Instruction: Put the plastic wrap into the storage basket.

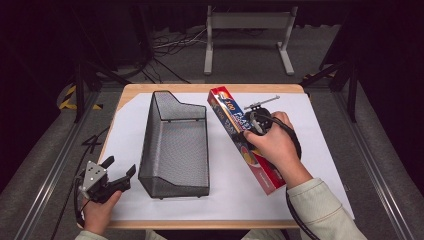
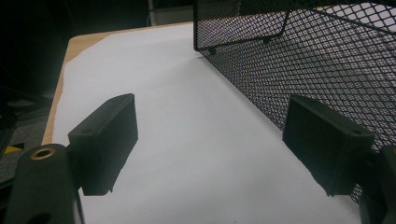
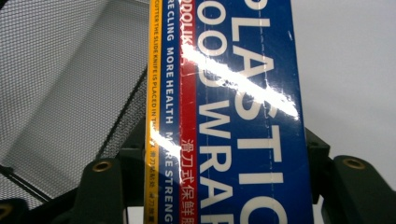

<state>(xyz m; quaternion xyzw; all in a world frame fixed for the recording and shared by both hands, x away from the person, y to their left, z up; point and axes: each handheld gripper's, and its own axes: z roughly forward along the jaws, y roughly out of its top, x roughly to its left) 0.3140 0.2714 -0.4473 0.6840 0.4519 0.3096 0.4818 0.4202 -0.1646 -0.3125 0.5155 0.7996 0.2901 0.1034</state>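
two grippers are at work over the white-papered worktop (image 1: 320, 150), and they are doing very different things. the right gripper (image 3: 224, 186) has its jaws set on either side of the plastic wrap box (image 1: 245, 137), which lies flat on the worktop and runs straight out ahead between the jaws; in the right gripper view the pads sit against both long edges, so the jaws look clenched on the box, though how firm the hold is i cannot tell. the black mesh basket (image 1: 175, 145) stands just beside the box, off to the left of these jaws in their own view.

the left gripper (image 1: 116, 172) hangs low at the near corner of the worktop with its jaws spread wide and nothing between them; in the left gripper view the basket's mesh wall (image 2: 327, 70) rises close beside one jaw without touching it.

judging from this, the step in hand is the pickup of the box, with the basket as the likely place for it. the next move calls for lifting the box clear of the worktop, carrying it sideways over the basket's rim, and turning it to line up with the basket's long side so it goes down inside. the left gripper could steady the basket if it shifts.
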